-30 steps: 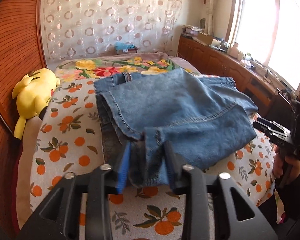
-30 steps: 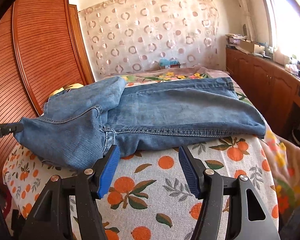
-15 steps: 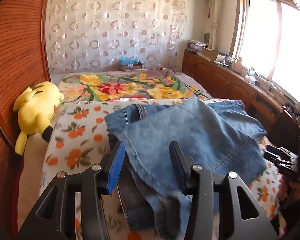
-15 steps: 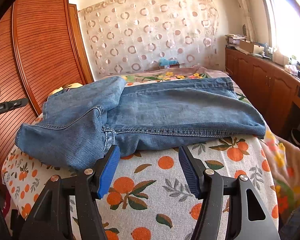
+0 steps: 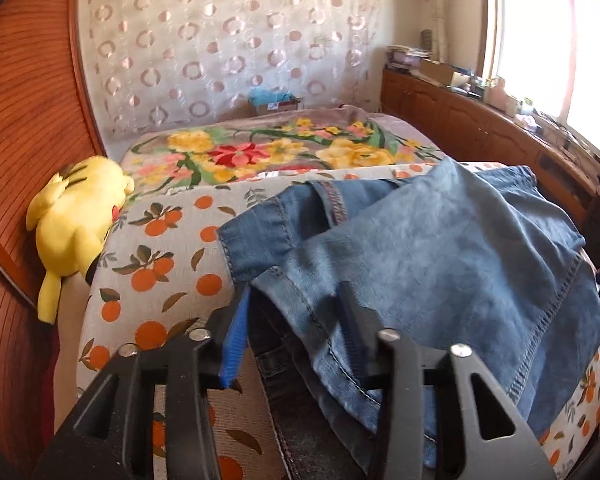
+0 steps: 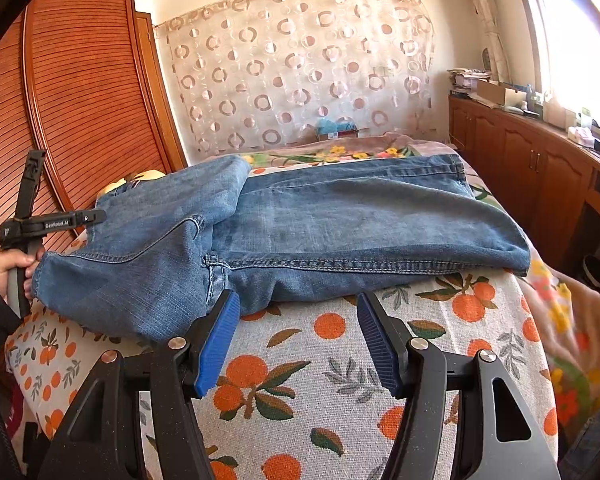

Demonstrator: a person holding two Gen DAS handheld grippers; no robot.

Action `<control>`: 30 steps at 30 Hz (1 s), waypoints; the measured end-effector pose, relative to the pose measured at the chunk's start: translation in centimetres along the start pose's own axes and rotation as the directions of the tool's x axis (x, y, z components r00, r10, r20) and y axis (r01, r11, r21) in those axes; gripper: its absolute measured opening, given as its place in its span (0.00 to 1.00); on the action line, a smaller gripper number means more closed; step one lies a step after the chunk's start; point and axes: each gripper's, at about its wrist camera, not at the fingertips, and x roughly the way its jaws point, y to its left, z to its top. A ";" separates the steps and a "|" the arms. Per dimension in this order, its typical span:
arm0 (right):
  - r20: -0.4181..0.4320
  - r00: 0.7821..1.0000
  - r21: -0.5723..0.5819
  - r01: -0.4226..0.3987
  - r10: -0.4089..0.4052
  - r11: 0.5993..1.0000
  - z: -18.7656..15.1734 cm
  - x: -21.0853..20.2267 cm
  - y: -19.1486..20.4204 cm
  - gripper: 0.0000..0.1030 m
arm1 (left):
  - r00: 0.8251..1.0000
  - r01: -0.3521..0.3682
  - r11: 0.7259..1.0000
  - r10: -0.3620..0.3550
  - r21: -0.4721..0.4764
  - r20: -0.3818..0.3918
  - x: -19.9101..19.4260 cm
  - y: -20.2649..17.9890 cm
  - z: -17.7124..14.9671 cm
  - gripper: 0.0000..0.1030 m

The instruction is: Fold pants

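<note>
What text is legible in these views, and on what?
"GenRobot.AI": white print on the black bar of the left gripper, right wrist view.
A small white logo on that bar's outer end and a mark on its upright post: too small to read.
Boxes and papers on the cabinet top: too blurred.
Nothing else legible.

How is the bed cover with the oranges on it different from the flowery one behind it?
The orange-print cover is pale with small oranges and leaves; the flower blanket has big yellow and red flowers. The orange-print cover is nearer the cameras; the flower blanket lies farther back, by the curtain. Most of the jeans rest on the orange-print cover, not the flower blanket. Both are spread over the same bed.
</note>
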 end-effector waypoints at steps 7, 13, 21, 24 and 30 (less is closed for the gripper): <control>-0.015 1.000 0.005 0.003 -0.003 1.000 0.0 0.3 -0.1 0.61 | 0.998 -0.022 0.999 0.020 0.032 0.056 -1.6 -0.6 1.2 0.08; -0.019 1.000 0.007 0.004 -0.004 1.000 0.3 0.3 -0.2 0.61 | 0.992 -0.056 0.998 0.058 -0.020 0.116 -2.7 0.8 4.4 0.07; -0.015 1.000 0.010 0.004 -0.004 1.000 0.2 0.3 -0.2 0.62 | 0.994 -0.088 0.996 0.089 -0.020 0.064 -1.3 1.4 5.9 0.14; -0.017 1.000 0.010 0.002 -0.002 1.000 0.2 0.4 -0.3 0.62 | 0.995 -0.070 0.997 0.072 -0.038 0.062 -1.8 0.9 5.0 0.22; -0.022 1.000 0.010 0.006 -0.006 1.000 0.3 0.5 -0.3 0.62 | 0.996 -0.013 0.999 0.016 -0.035 0.084 -2.9 -1.0 4.3 0.42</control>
